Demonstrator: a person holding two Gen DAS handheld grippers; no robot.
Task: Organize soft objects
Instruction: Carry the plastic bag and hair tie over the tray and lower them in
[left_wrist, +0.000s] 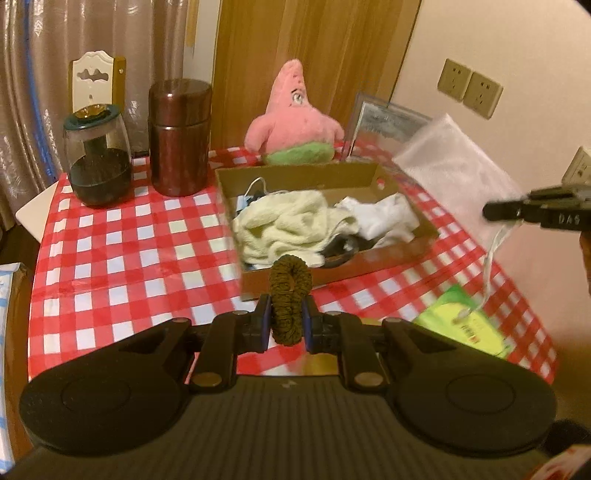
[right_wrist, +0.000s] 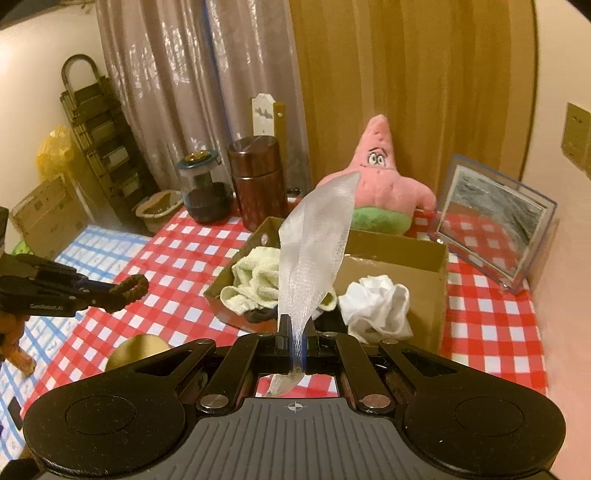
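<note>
L gripper (left_wrist: 287, 325) is clamped on a dark olive-brown fabric scrunchie ring (left_wrist: 290, 295), standing on edge between the blue pads, jaws only slightly apart w/ the ring squeezed between them. It's held in the air over the near edge of the table w/ the red-and-white checked cloth (left_wrist: 129, 240), tilted downward, pointing toward the brown cardboard tray (left_wrist: 373, 173). In the right wrist view the same gripper comes in from the left edge, roughly level, scrunchie sticking out past its tips.

R gripper (right_wrist: 295, 345) is pinched tight on a translucent white mesh pouch (right_wrist: 317, 240); the mesh rises up and forward from the jaws, a short end hanging below them. It's also up off the table, angled down at the tray. In the left wrist view its black tip shows at the right edge w/ the pouch spread behind it and a thin white cord hanging down; what the cord is attached to is hard to tell, the view is blurred there.

Tray sits mid-table toward the far side, holding a cream knitted cloth (left_wrist: 280, 225) on its left and a crumpled white cloth (left_wrist: 384, 218) on its right. A pink star-shaped plush w/ green shorts (left_wrist: 295, 118) stands at the far edge just behind the tray. A dark-red cylindrical canister (left_wrist: 180, 136) and a glass jar w/ dark contents (left_wrist: 98, 158) stand near the far-left corner. A clear-framed mirror (right_wrist: 491, 225) leans at the far-right corner. A yellow-green packet (left_wrist: 465, 325) lies near the near-right edge.
</note>
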